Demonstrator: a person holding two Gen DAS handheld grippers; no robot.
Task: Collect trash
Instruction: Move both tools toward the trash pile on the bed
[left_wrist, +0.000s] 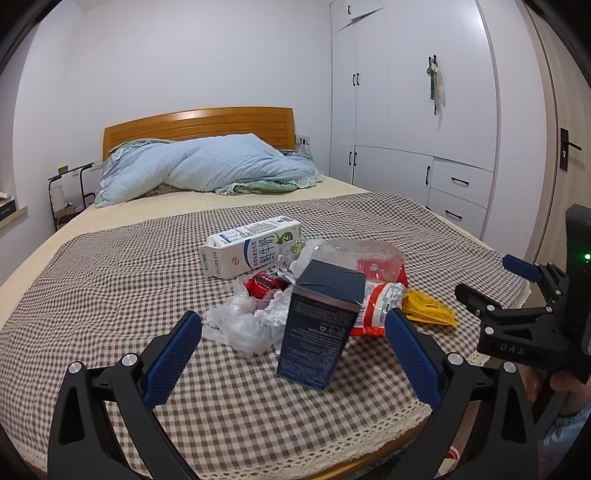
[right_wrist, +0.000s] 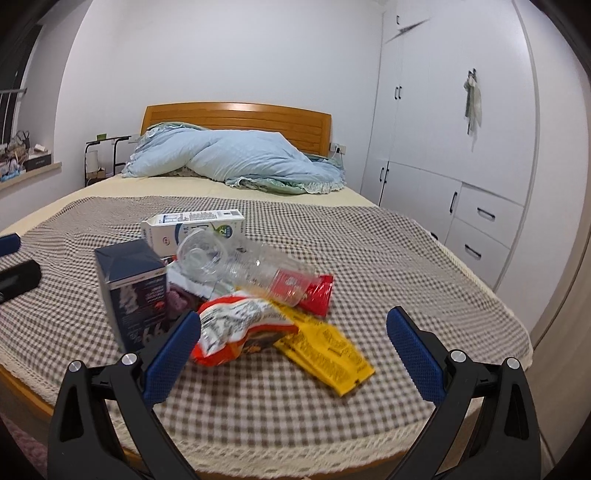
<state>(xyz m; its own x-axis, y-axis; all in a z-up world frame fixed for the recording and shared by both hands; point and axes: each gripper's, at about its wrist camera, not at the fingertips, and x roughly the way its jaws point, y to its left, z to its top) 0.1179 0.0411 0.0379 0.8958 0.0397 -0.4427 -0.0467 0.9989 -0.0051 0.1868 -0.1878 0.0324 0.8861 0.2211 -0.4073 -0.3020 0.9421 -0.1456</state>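
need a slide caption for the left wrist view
Open left gripper faces a dark blue box amid trash on the checked bedspread.

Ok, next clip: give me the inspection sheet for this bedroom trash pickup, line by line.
Surface: bed covered by a checked cloth, trash piled near its foot.
Job's things: dark blue box upright; milk carton on its side; clear plastic bottle lying on the pile; red-and-white wrapper; yellow packet; crumpled clear bag.
Clutter: light blue duvet heaped at the headboard.
Grippers: left gripper open, fingers either side of the box without touching; right gripper open, empty, facing the wrappers.
Cables: something plugged in at the wall socket.
Surroundings: white wardrobe, black side rack.
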